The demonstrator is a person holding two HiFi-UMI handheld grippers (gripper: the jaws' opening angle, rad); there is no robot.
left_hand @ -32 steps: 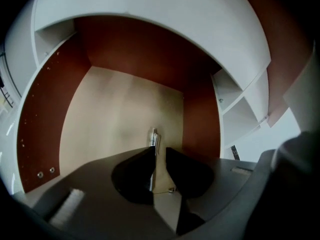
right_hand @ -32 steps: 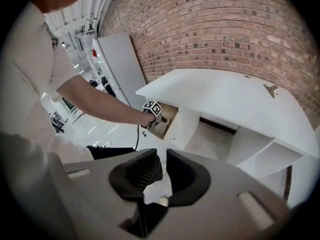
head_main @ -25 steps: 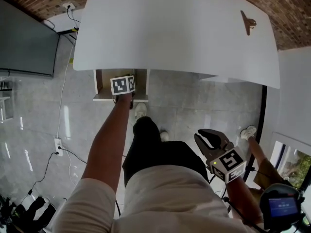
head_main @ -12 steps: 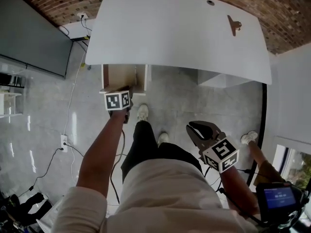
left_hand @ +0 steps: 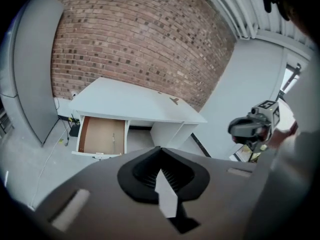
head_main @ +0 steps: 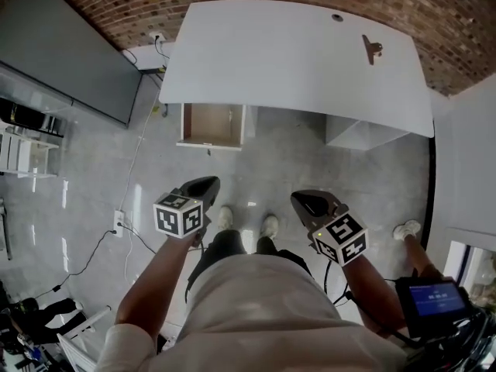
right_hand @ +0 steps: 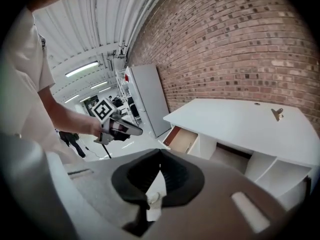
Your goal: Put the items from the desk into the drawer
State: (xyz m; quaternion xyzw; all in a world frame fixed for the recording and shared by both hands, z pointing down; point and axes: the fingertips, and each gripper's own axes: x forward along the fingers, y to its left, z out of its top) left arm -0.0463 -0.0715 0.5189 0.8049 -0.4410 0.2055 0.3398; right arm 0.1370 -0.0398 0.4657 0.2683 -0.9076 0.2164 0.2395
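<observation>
The white desk [head_main: 287, 53] stands ahead against a brick wall. One small brown clip-like item [head_main: 372, 47] lies on its far right part, also visible as the item [left_hand: 174, 100] and the item [right_hand: 276, 113]. The drawer [head_main: 211, 125] under the desk's left end is pulled out; its wooden floor [left_hand: 102, 135] shows one thin small thing [left_hand: 114, 140]. My left gripper [head_main: 209, 183] and right gripper [head_main: 302, 198] hang over the floor, well short of the desk. Both are shut, with nothing held.
A dark flat panel [head_main: 70, 60] stands left of the desk, with cables and a wall socket [head_main: 118, 222] near it. An open white shelf unit [head_main: 364, 134] sits under the desk's right side. Another person's shoe [head_main: 403, 229] is at right.
The left gripper has come back from the drawer front, which now stands pulled out. I have stepped back from the desk, and both grippers are now level with each other.
</observation>
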